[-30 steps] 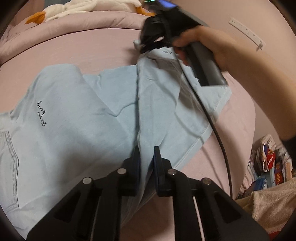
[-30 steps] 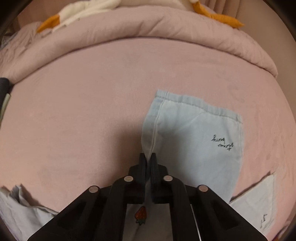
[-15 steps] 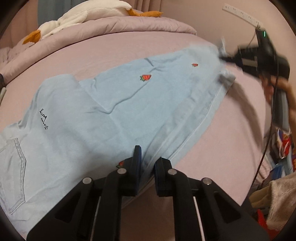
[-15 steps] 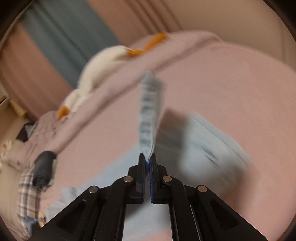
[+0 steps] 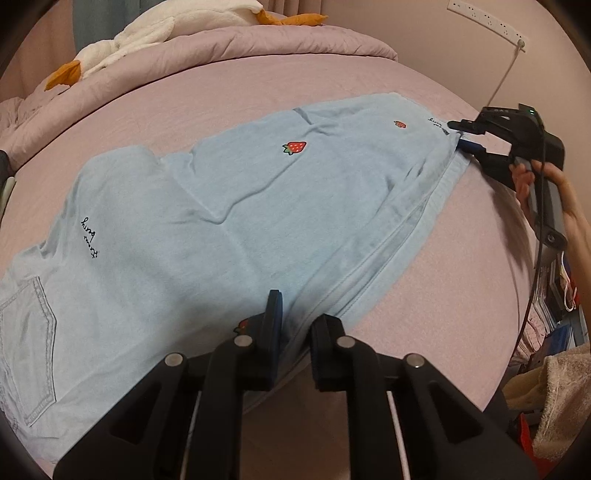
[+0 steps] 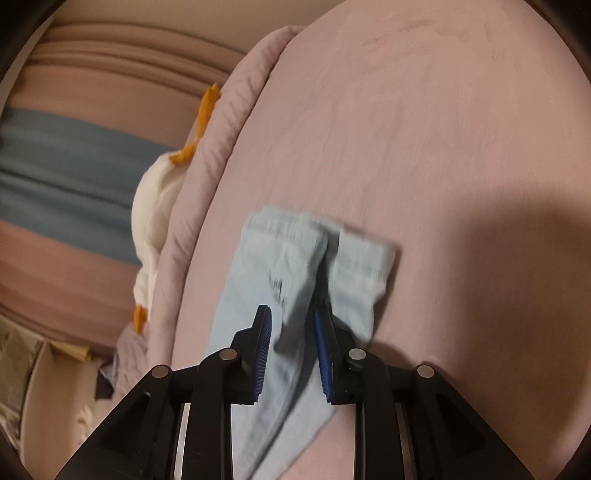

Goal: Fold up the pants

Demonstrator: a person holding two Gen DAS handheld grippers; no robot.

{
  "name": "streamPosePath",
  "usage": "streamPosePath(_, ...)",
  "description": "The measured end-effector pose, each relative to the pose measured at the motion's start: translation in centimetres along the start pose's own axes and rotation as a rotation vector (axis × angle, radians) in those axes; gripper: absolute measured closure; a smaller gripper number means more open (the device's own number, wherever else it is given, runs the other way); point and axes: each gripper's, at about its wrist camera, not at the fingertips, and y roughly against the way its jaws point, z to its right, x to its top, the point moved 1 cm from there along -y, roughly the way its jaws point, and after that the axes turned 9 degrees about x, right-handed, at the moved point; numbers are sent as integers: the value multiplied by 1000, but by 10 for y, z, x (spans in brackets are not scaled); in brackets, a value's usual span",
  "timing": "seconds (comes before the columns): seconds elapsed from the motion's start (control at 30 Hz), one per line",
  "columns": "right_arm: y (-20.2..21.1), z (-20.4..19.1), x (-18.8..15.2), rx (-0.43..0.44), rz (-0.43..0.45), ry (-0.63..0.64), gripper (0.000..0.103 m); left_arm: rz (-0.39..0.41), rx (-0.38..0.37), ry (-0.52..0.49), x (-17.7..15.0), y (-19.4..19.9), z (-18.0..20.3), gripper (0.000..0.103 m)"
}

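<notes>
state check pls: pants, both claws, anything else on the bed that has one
pants: spread flat on the bed, legs laid one over the other, hem end toward the right claw
left claw: open, fingers either side of the pants edge
right claw: open, hem fabric between the fingers, not pinched
duvet: bunched up at the far end of the bed
plush goose: lying on the duvet
</notes>
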Motion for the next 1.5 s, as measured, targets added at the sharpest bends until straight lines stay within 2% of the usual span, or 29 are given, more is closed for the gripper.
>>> streamPosePath(0.03,-2,-1,3,-8,-10,6,80,1,-2,4,0,0,-1,91)
streamPosePath(0.07,-5,0,-1,-16,-21,18,86,2,-3,5,0,0,0,91)
streamPosePath(0.1,-8,-4,0,-58,-24,54,100,6,-3,3,0,0,0,92)
streamPosePath(0.13,-10,-3,-7,-76,-22,87,100,11,0,-3,0,1,0,93)
streamPosePath(0.27,14,-16,-12,-59,24,176,100,27,12,-37,-2,7,6,94)
streamPosePath(0.33,14,-15,-15,-101,21,215,100,19,25,-55,-2,3,8,90)
streamPosePath(0.4,-3,-4,-15,-164,-48,230,100,8,40,-52,-1,-3,7,90)
streamPosePath(0.47,-11,4,-10,-158,-61,188,100,4,35,-44,0,-2,4,88)
streamPosePath(0.5,-9,4,-5,-142,-45,182,98,2,32,-38,0,0,3,87)
streamPosePath(0.57,-4,-3,3,-169,-23,200,92,3,23,-16,-4,9,-2,82)
streamPosePath(0.63,11,-12,7,-210,39,249,74,17,-11,15,-11,21,-8,79)
streamPosePath(0.67,24,-21,6,-272,107,291,57,25,-34,34,-15,29,-13,78)
streamPosePath(0.73,38,-32,2,-327,161,369,54,41,-53,71,-21,39,-21,77)
streamPosePath(0.83,26,-64,-24,-306,60,542,54,77,-69,158,-20,49,-38,77)
streamPosePath(0.87,16,-77,-38,-289,1,615,57,79,-72,198,-18,49,-44,77)
streamPosePath(0.93,-9,-108,-82,-215,-143,787,69,83,-67,253,-17,48,-53,77)
streamPosePath(1.03,-46,-138,-142,-118,-326,933,76,38,-6,295,-22,32,-65,77)
streamPosePath(1.1,-68,-148,-179,-103,-424,1013,78,-34,1,326,-36,20,-73,78)
streamPosePath(1.17,-83,-148,-214,-111,-498,1095,78,8,-26,333,-53,24,-75,78)
streamPosePath(1.2,-92,-139,-236,-118,-565,1121,78,24,-38,335,-60,29,-76,78)
streamPosePath(1.23,-93,-130,-247,-139,-588,1153,78,34,-59,352,-69,33,-79,78)
streamPosePath(1.27,-93,-121,-259,-167,-561,1220,78,44,-80,371,-72,36,-83,78)
streamPosePath(1.3,-87,-117,-264,-144,-482,1266,78,49,-97,389,-77,39,-87,78)
streamPosePath(1.4,-91,-123,-247,-151,-530,1153,78,51,-114,436,-82,50,-100,79)
streamPosePath(1.5,-90,-135,-228,-121,-584,1033,77,89,-8,409,-76,66,-113,77)
